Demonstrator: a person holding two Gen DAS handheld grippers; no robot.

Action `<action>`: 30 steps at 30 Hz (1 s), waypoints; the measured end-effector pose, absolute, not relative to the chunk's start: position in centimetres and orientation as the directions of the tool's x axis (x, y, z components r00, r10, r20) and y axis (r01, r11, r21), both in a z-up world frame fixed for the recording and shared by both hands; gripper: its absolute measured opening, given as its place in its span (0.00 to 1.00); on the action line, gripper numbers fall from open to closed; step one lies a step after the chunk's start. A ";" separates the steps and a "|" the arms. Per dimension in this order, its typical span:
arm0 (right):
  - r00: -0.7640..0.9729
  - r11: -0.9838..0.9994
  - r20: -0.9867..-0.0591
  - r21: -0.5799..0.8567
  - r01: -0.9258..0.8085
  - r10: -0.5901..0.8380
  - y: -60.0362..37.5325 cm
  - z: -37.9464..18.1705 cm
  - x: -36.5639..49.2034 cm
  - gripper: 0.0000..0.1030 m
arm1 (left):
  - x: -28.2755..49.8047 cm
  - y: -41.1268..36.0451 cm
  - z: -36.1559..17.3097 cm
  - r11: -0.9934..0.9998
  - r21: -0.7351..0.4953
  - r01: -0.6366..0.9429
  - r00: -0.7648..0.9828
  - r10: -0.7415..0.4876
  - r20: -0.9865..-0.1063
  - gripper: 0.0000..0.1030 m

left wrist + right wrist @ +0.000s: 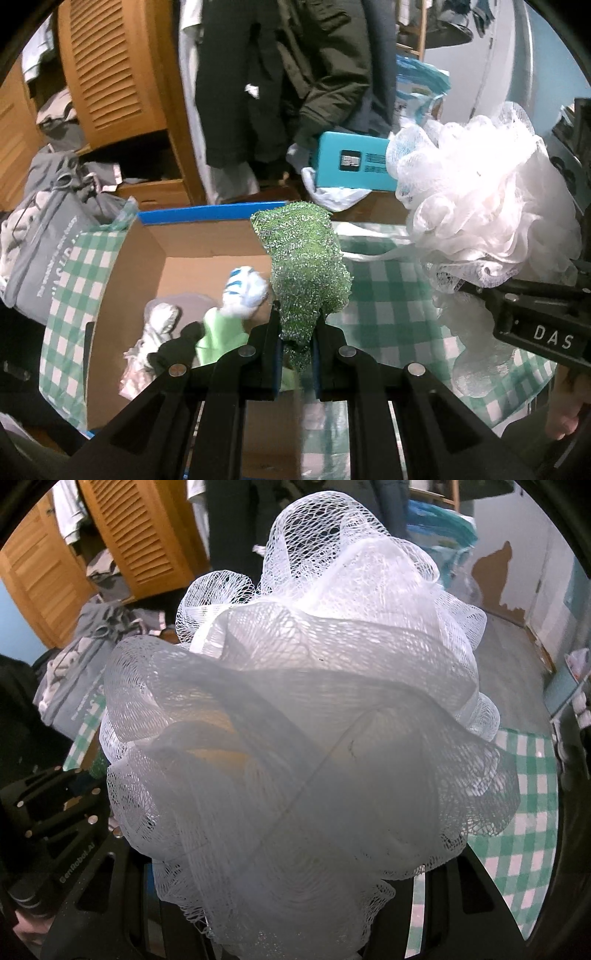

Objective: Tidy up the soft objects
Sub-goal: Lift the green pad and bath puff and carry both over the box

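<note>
My left gripper point(296, 332) is shut on a green glittery scrub sponge point(306, 254) and holds it upright above an open cardboard box point(192, 254). In the box lie a white-and-blue rolled sock point(245, 291), a light green cloth point(218, 336), a black item point(177, 349) and a grey-white bundle point(159, 325). My right gripper point(517, 306) is shut on a white mesh bath pouf point(303, 720), which fills the right wrist view and hides the fingers there. In the left wrist view the pouf point(480, 199) hangs to the right of the sponge, above the table.
A green-and-white checked cloth point(388, 306) covers the table. A grey bag point(48, 236) lies at the left. A teal box point(351, 166) stands behind the table. Dark clothes point(277, 74) hang beside a wooden louvred wardrobe point(110, 74).
</note>
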State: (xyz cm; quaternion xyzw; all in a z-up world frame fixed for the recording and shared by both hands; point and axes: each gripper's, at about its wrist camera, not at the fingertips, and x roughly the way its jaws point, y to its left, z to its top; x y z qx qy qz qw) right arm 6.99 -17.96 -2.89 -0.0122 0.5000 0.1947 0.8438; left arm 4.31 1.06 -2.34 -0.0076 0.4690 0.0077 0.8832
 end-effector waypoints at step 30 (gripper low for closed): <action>0.267 0.832 -0.884 0.207 -0.514 0.385 -3.8 -5.3 11.3 0.52 | 3.4 13.6 -5.9 0.969 -0.018 -0.245 0.489 0.108 -0.865 0.12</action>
